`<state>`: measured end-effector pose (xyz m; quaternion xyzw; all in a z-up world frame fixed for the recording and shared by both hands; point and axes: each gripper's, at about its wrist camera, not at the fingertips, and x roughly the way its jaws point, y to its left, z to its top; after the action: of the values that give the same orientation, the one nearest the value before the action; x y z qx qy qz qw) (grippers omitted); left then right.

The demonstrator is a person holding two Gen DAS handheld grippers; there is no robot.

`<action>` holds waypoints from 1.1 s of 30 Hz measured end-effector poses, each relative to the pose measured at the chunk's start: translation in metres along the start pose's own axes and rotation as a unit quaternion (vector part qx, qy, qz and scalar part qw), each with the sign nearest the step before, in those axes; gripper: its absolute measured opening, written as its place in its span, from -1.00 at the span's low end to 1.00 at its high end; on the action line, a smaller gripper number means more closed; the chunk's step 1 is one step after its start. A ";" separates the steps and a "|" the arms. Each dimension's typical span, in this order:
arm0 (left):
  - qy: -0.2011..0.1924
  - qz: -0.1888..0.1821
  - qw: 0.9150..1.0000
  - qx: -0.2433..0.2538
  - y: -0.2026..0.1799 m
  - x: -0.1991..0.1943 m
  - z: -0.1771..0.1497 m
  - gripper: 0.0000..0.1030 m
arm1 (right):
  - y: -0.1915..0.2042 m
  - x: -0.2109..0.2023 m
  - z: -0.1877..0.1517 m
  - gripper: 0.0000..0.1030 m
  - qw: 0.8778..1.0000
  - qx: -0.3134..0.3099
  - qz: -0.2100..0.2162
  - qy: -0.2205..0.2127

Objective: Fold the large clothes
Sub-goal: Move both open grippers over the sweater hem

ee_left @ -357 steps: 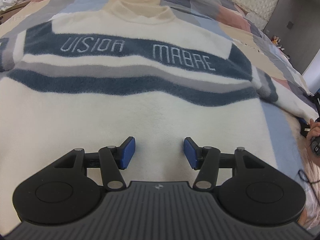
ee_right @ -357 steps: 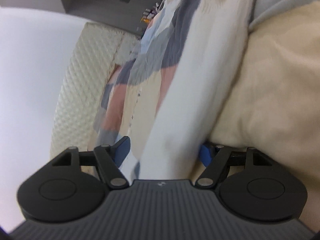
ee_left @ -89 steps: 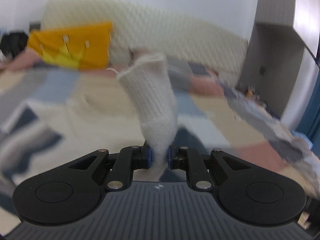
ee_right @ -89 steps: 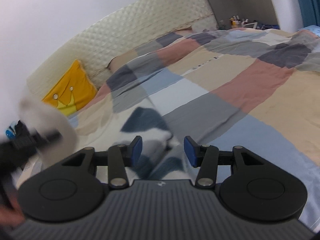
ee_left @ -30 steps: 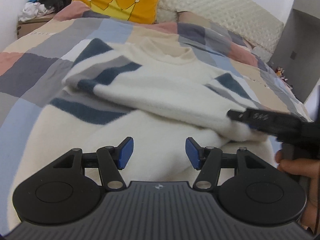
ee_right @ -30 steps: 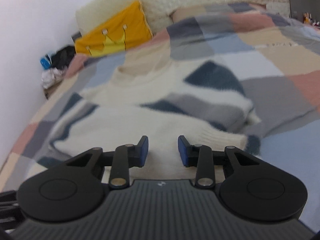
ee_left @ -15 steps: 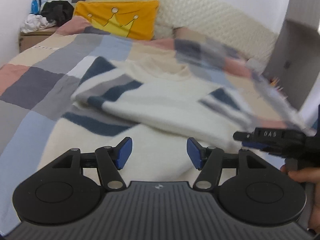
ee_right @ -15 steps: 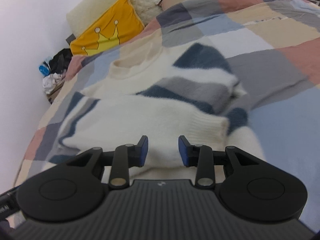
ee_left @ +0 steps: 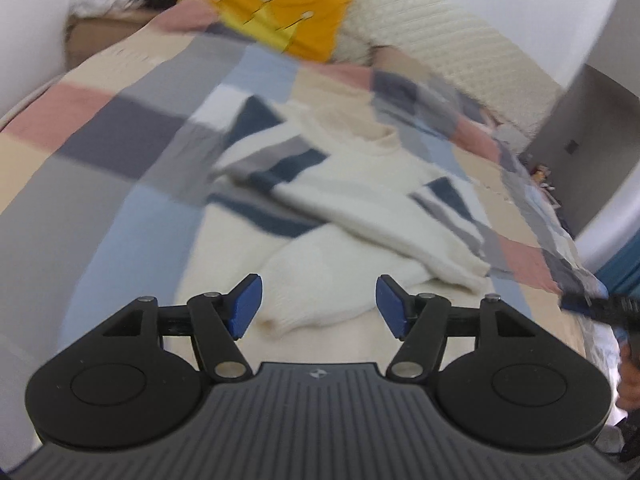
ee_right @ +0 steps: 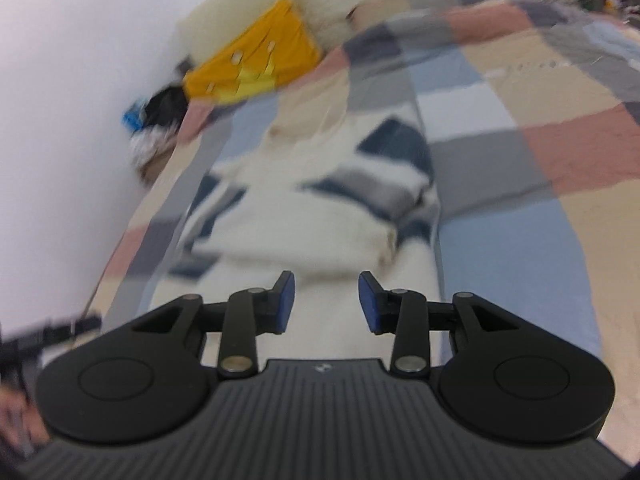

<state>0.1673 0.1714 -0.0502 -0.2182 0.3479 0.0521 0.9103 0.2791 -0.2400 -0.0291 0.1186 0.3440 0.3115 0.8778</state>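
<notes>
A cream sweater (ee_left: 360,184) with navy and grey stripes lies flat on the bed, both sleeves folded across its chest. One cuff (ee_left: 288,316) rests near my left gripper (ee_left: 318,304), which hovers above the sweater's lower part, open and empty. In the right wrist view the same sweater (ee_right: 320,208) stretches away from my right gripper (ee_right: 326,300), whose blue pads stand apart with only fabric far below them. The other gripper's black tip shows at each view's edge.
A patchwork quilt (ee_left: 120,128) in grey, pink, beige and blue covers the bed. A yellow crown pillow (ee_left: 288,12) leans on the quilted headboard (ee_left: 460,60). A heap of clothes (ee_right: 160,120) sits on a bedside stand at the far left.
Both grippers have pulled back and risen from the sweater, so more of the bed and the garment's lower half shows. The right gripper's jaws stand slightly wider.
</notes>
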 end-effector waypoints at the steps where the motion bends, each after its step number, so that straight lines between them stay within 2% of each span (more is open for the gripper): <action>1: 0.013 -0.002 1.000 -0.018 0.010 -0.006 0.003 0.33 | -0.006 -0.004 -0.002 -0.23 1.000 0.002 0.007 0.022; 4: 0.040 -0.004 0.997 -0.062 0.037 -0.018 0.009 0.33 | -0.026 -0.015 -0.013 -0.23 0.997 0.025 0.031 0.065; 8: 0.078 0.008 0.992 -0.094 0.065 -0.018 0.007 0.33 | -0.046 -0.013 -0.029 -0.12 0.993 0.039 0.024 0.105; 11: 0.109 0.019 0.987 -0.115 0.080 -0.006 0.002 0.33 | -0.056 -0.001 -0.035 0.14 0.990 0.039 0.018 0.131; 13: 0.128 0.023 0.984 -0.123 0.086 0.005 0.000 0.33 | -0.058 0.008 -0.037 0.18 0.988 0.046 0.020 0.149; 15: 0.130 0.035 0.982 -0.129 0.092 0.012 0.000 0.33 | -0.058 0.014 -0.034 0.18 0.987 0.036 0.030 0.156; 18: 0.128 0.034 0.982 -0.136 0.097 0.023 0.004 0.33 | -0.057 0.027 -0.031 0.18 0.985 0.015 0.027 0.171; 24: 0.165 0.033 0.976 -0.141 0.104 0.064 0.002 0.33 | -0.070 0.069 -0.026 0.18 0.979 0.035 0.026 0.197; 26: 0.173 0.035 0.975 -0.134 0.106 0.078 0.001 0.33 | -0.078 0.080 -0.024 0.17 0.979 0.056 0.021 0.193; 29: 0.176 0.020 0.976 -0.129 0.112 0.094 0.003 0.33 | -0.091 0.095 -0.022 0.18 0.979 0.086 0.007 0.186; 33: 0.185 -0.005 0.976 -0.115 0.122 0.116 0.004 0.33 | -0.106 0.110 -0.026 0.17 0.977 0.101 0.024 0.188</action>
<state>0.2267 0.2767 -0.1675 -0.3285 0.5007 0.0463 0.7996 0.3739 -0.2534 -0.1514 0.1540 0.5291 0.3129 0.7736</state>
